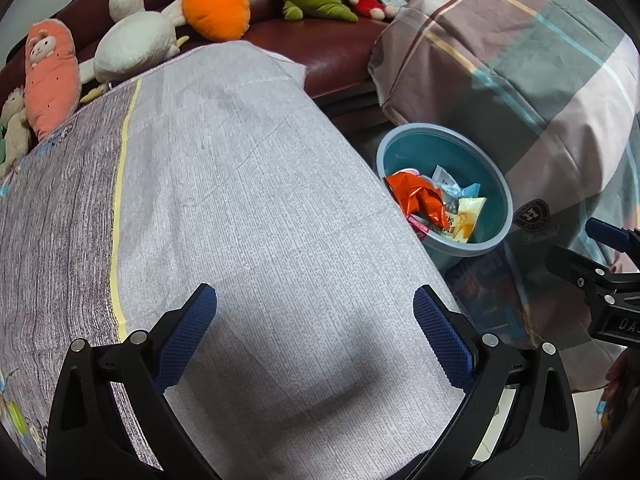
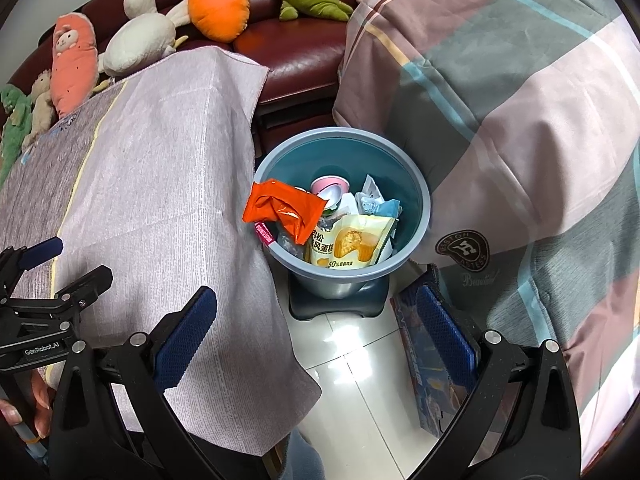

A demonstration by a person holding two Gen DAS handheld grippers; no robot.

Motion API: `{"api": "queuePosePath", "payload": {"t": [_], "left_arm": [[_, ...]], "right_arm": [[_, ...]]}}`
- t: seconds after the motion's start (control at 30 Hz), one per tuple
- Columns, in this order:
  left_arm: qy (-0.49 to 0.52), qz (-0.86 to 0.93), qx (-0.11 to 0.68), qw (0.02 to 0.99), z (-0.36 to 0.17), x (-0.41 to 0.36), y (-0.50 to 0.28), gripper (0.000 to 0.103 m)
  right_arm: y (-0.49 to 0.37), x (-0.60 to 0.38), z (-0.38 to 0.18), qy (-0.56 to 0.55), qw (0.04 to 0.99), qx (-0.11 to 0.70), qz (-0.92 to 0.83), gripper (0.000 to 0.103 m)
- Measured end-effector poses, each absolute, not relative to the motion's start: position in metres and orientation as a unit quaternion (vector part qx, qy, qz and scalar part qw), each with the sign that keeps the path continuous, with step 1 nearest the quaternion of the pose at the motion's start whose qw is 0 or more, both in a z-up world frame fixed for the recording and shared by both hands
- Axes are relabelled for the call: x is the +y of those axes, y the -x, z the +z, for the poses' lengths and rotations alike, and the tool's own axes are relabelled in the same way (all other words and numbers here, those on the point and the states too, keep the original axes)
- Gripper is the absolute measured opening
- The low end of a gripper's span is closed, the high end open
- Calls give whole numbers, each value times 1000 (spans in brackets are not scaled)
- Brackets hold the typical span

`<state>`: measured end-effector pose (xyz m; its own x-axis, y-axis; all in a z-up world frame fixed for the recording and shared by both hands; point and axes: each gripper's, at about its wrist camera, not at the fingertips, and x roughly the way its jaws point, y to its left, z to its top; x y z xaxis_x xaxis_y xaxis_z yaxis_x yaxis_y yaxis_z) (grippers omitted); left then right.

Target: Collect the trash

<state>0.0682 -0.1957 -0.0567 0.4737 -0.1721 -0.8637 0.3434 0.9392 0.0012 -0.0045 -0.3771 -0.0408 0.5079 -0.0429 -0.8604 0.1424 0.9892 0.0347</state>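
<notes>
A blue-grey bin point(image 2: 416, 188) stands on the floor between the cloth-covered table and a plaid-covered seat. Inside it lie an orange wrapper point(image 2: 286, 210), a yellow cake packet point(image 2: 354, 246), a pink-lidded cup point(image 2: 328, 189) and pale blue wrappers. The same bin point(image 1: 496, 184) shows at the right of the left wrist view. My left gripper point(image 1: 314, 336) hovers open above the grey tablecloth point(image 1: 248, 200), nothing between its fingers. My right gripper point(image 2: 316, 340) is open over the tiled floor, short of the bin, holding nothing.
A dark red sofa point(image 2: 296, 52) at the back carries plush toys, among them an orange carrot point(image 2: 218, 6). A plaid cover point(image 2: 520, 120) drapes the right side. A flat printed box point(image 2: 432, 376) leans by the right finger. White floor tiles point(image 2: 360, 360) lie before the bin.
</notes>
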Motion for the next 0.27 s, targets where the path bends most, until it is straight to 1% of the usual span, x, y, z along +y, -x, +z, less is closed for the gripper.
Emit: {"api": "queuePosePath", "payload": {"t": [0.27], "left_arm": [[-89,-159,497,849,-58,-197,-67,99]], "right_arm": [[5,-375,-36,-39,871,486,-54,96]]}}
